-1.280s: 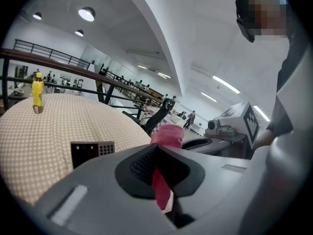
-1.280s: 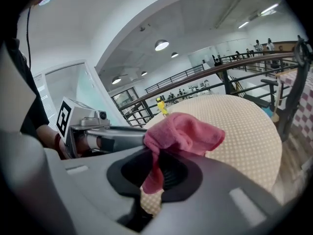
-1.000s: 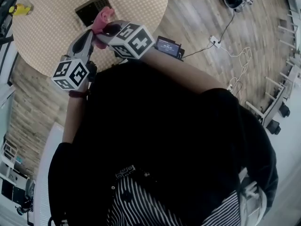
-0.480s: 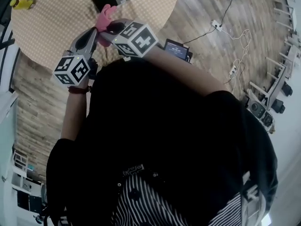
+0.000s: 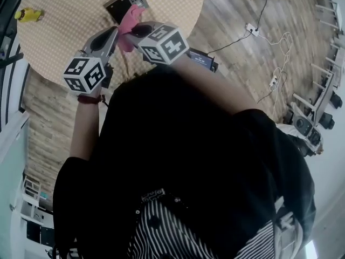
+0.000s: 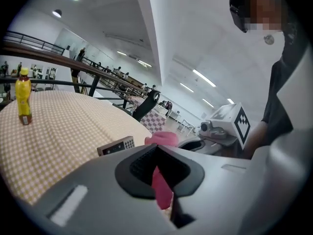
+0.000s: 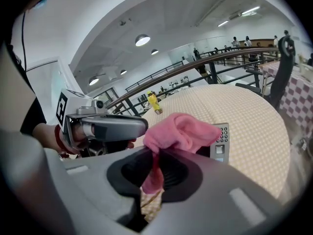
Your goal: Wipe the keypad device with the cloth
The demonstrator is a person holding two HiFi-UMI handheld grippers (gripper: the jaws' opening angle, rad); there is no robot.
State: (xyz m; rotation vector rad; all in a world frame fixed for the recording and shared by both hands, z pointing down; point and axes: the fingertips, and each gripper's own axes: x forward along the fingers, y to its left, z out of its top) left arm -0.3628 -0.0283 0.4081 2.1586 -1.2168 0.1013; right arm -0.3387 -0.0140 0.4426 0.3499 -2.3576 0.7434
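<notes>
A pink cloth (image 5: pixel 129 21) hangs between my two grippers, above the near part of the round checked table (image 5: pixel 64 36). The left gripper (image 5: pixel 115 33) is shut on one strip of it (image 6: pixel 162 189). My right gripper (image 5: pixel 135 30) is shut on another strip (image 7: pixel 153 173), and the bunched rest (image 7: pixel 182 130) rises above its jaws. The keypad device (image 5: pixel 125 0), grey with a dark face and small keys, lies flat on the table just beyond the cloth. It shows behind the cloth in the left gripper view (image 6: pixel 116 146) and the right gripper view (image 7: pixel 221 140).
A yellow bottle (image 5: pixel 28 14) stands at the table's far left side (image 6: pixel 22 101). On the wooden floor to the right lie a dark screen unit (image 5: pixel 201 60) and a power strip with cables (image 5: pixel 253 29). Wheeled chair bases (image 5: pixel 307 128) stand at the right edge.
Both grippers have moved forward over the table with the cloth, which now hangs right at the keypad device's near edge. Both stay shut on the cloth.
</notes>
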